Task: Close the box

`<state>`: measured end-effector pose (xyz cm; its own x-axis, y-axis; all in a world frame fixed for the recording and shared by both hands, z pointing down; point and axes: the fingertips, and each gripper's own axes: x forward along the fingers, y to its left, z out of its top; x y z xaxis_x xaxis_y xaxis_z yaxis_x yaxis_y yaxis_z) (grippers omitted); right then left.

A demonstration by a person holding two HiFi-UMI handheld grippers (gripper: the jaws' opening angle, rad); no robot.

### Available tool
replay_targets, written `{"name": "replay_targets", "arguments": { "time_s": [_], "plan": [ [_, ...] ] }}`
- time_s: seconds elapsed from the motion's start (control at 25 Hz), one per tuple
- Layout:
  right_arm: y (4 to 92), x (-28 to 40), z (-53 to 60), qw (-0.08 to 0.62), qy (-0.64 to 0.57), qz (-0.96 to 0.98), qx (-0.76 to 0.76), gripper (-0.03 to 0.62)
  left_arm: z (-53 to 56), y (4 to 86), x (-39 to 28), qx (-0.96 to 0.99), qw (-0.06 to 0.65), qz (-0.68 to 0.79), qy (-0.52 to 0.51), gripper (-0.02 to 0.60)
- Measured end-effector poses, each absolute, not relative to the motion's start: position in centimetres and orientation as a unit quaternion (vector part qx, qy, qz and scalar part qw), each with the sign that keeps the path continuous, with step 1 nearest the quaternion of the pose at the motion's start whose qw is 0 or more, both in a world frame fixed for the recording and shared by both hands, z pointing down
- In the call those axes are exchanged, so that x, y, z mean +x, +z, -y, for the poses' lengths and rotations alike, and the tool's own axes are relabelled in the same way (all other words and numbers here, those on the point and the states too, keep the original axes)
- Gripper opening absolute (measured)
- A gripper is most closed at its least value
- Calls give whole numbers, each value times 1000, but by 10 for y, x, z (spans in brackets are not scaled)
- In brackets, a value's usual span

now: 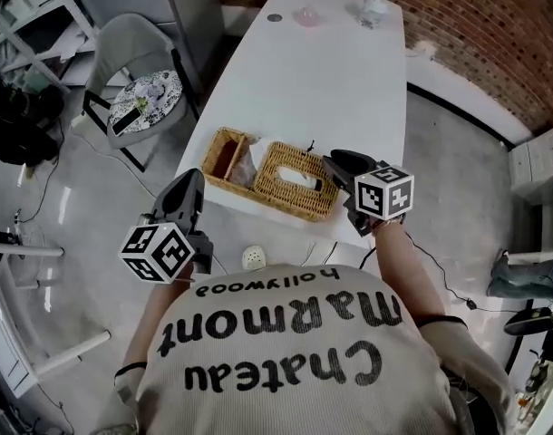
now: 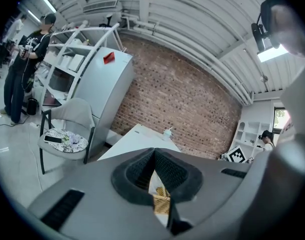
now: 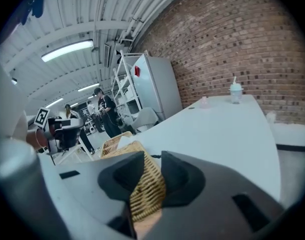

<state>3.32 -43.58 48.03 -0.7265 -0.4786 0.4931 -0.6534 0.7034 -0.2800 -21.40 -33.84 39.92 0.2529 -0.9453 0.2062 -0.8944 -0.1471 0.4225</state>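
A wicker box (image 1: 290, 181) lies at the near edge of the white table (image 1: 322, 80). Its slotted lid part shows white tissue through the slot, and an open wicker compartment (image 1: 225, 156) lies at its left. My right gripper (image 1: 336, 164) is at the lid's right end, and wicker weave (image 3: 146, 189) fills the gap between its jaws. My left gripper (image 1: 193, 182) hangs off the table's near-left edge, just short of the open compartment, jaws together and holding nothing. Through its narrow gap (image 2: 153, 156) a bit of wicker (image 2: 161, 202) shows.
A grey chair (image 1: 142, 98) with a patterned cushion and a phone stands left of the table. Two cups (image 1: 374, 9) stand at the table's far end by the brick wall. A small white round object (image 1: 252, 258) lies on the floor near me. People stand by shelves (image 2: 27, 59).
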Motion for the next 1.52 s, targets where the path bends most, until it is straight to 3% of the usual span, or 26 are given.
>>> {"name": "replay_targets", "arguments": {
  "time_s": [0.36,0.72,1.52],
  "plan": [
    [450,4,412,180,222,907,308,3,298,394,-171,726,219,650,-53,2],
    [386,-15,351,66,155,955,246,3,249,375,-142,705,188,680,-75,2],
    [377,56,265,102,113,958,241,3,145,359,-69,683,175,703,-96,3]
  ]
}}
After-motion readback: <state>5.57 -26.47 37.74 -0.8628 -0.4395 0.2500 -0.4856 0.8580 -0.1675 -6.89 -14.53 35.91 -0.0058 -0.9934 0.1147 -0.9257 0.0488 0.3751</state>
